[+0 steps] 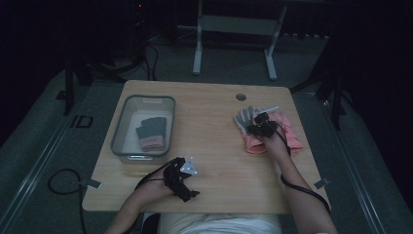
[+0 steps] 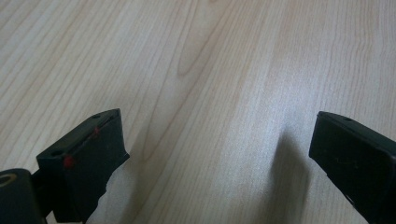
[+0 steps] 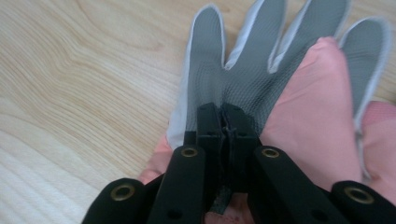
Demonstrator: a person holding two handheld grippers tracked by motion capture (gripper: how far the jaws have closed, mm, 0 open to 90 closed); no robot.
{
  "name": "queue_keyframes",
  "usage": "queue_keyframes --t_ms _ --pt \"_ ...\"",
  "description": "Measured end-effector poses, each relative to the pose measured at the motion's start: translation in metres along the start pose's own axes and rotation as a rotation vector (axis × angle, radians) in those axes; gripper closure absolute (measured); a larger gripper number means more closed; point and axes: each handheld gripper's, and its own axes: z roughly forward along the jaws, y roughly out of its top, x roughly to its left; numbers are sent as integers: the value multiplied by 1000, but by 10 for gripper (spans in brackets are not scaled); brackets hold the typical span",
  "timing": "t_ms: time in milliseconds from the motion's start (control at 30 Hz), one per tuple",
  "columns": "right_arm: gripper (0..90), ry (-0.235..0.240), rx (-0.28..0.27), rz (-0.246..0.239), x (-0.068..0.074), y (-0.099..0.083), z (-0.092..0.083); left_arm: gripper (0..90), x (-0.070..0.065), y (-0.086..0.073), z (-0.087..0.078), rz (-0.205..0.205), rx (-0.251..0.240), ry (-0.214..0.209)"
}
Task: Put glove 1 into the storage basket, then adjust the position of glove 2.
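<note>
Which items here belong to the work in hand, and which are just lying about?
In the job: grey glove pinched by right gripper; pink cloth under it; bin holding another glove.
Lying about: left gripper, open over table; frame behind.

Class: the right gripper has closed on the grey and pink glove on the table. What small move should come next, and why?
Probably a short lift. The right gripper is shut on the glove's grey palm, which lies flat on the table. Another glove already lies in the bin, so raising it clear likely comes before carrying it there.
</note>
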Motion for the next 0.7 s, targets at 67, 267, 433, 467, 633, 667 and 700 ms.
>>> queue_keyframes --t_ms 67,267,433,467,633,667,700 --pt "880 -18 -26 18 3 1 -8 32 0 0 0 3 1 -1" --pt "883 -79 -113 43 21 14 -46 32 -2 2 0 8 -2 -7" --pt "883 -115 -175 59 49 29 -78 32 -2 1 -2 17 0 1" --pt "883 -118 -182 66 54 30 -82 32 -2 0 -2 13 -3 -1" --pt "883 -128 -186 83 82 33 -91 32 -2 -1 -3 20 7 15" --pt "883 -133 -186 84 88 32 -91 32 -2 0 -3 23 6 15" --pt "882 -137 -183 85 93 31 -90 32 -2 0 -3 22 4 13"
